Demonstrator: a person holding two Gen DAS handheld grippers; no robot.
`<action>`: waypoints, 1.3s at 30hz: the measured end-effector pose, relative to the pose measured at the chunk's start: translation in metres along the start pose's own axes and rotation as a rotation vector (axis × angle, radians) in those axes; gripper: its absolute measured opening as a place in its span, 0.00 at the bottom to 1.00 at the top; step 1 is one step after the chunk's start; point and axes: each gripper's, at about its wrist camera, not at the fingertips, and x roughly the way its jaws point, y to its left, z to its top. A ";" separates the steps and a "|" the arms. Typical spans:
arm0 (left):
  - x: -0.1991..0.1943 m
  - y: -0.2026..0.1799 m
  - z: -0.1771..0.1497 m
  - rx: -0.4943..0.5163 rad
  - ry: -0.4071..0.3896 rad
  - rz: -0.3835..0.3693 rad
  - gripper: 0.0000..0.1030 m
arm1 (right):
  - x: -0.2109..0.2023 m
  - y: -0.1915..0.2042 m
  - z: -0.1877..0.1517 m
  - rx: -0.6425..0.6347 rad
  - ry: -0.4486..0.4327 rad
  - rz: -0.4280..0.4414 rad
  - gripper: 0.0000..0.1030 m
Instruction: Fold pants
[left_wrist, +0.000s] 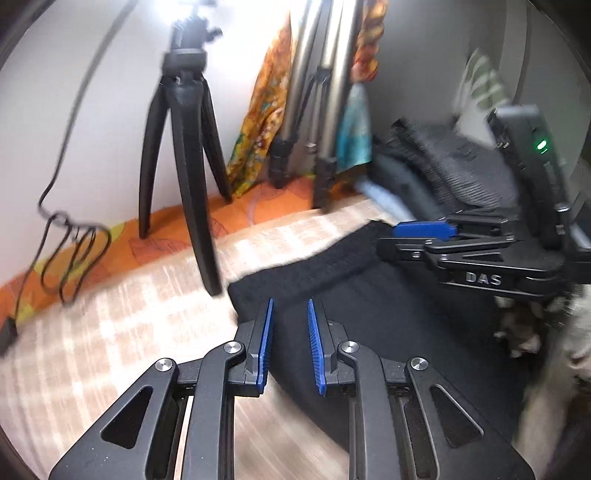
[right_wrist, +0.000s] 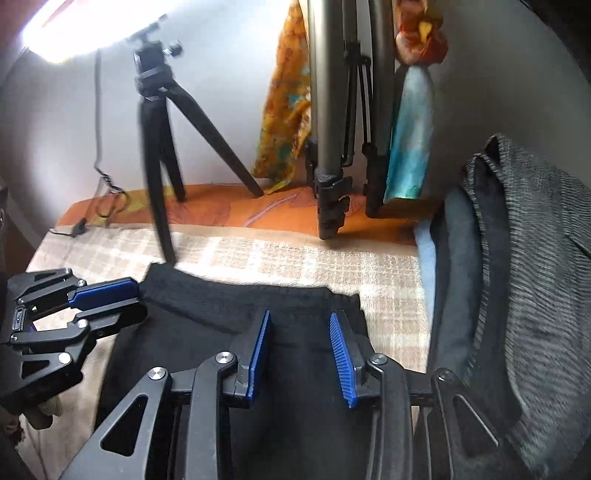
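Black pants (left_wrist: 369, 295) lie flat on a beige checked blanket (left_wrist: 122, 332), waistband toward the far wall; they also show in the right wrist view (right_wrist: 236, 332). My left gripper (left_wrist: 290, 306) is open, its blue pads just above the waistband's left end. My right gripper (right_wrist: 300, 319) is open above the waistband's right part. The right gripper also shows at the right of the left wrist view (left_wrist: 424, 230), at the waistband's far right corner. The left gripper shows at the left of the right wrist view (right_wrist: 107, 295). Neither holds cloth.
A small black tripod (left_wrist: 184, 147) stands on the blanket just beyond the pants. A large grey tripod (right_wrist: 332, 129) and colourful hanging cloths (right_wrist: 284, 110) stand at the back. A stack of folded grey clothes (right_wrist: 517, 277) sits at the right. A black cable (left_wrist: 66, 258) lies at the left.
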 end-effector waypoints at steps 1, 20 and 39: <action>-0.012 -0.006 -0.007 0.003 -0.003 -0.040 0.16 | -0.010 -0.001 -0.004 -0.004 -0.006 0.018 0.34; -0.052 -0.062 -0.099 0.070 0.088 -0.183 0.54 | -0.082 -0.073 -0.111 0.226 0.079 0.363 0.62; 0.001 0.009 -0.082 -0.384 0.123 -0.382 0.62 | -0.026 -0.079 -0.132 0.324 0.067 0.616 0.49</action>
